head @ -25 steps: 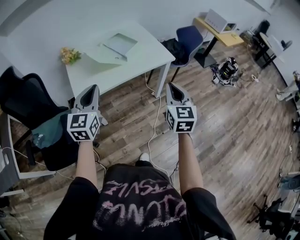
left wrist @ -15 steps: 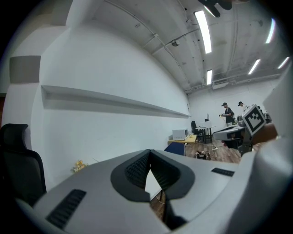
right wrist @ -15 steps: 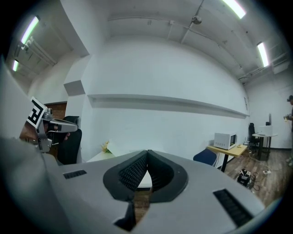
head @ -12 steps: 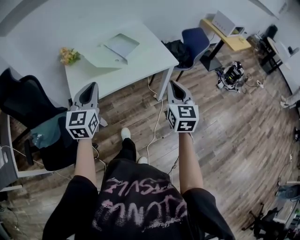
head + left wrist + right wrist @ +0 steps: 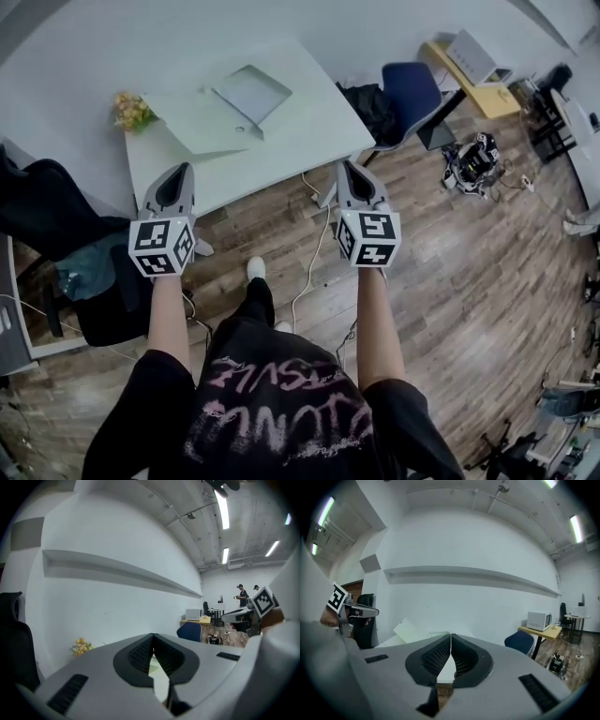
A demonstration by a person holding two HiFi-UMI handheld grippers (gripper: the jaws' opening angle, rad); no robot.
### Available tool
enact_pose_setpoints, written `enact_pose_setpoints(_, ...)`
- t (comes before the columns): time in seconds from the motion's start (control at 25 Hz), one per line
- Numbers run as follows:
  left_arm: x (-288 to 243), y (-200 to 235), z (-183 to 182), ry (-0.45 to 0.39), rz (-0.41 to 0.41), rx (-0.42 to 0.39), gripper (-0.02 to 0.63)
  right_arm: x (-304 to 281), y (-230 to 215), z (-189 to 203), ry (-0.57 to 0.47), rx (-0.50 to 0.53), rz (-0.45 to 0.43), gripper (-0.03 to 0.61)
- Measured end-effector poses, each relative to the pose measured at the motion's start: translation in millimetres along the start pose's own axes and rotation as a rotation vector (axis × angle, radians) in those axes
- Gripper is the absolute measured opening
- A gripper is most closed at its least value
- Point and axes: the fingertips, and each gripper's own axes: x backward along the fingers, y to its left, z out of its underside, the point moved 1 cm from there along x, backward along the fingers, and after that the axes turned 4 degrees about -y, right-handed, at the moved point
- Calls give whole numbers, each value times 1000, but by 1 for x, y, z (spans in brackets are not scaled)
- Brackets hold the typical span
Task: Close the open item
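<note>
Approach step: left tool [image 5: 180, 171] and right tool [image 5: 347, 169], both pressed together empty, must reach the open laptop [image 5: 246, 98] ahead

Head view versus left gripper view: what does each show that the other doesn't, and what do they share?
Head view only: the open item seen whole on the white table, and the wearer's black shirt. Left gripper view only: ceiling lights, a long wall ledge, two distant people. Shared: the flowers, the blue chair, and the left gripper, shut and empty.

Head view looks steeply down; both gripper views face the table [image 5: 309, 112].
</note>
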Motion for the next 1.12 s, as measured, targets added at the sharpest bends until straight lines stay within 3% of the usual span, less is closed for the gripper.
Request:
enact_pose_setpoints(0.72, -161, 137, 14, 37, -72, 79, 2, -209, -14, -13, 71, 34, -21, 17)
enact_pose_setpoints(1.12, -169, 174, 12, 32, -127, 100, 2, -254, -1, -22, 79, 50, -54, 17)
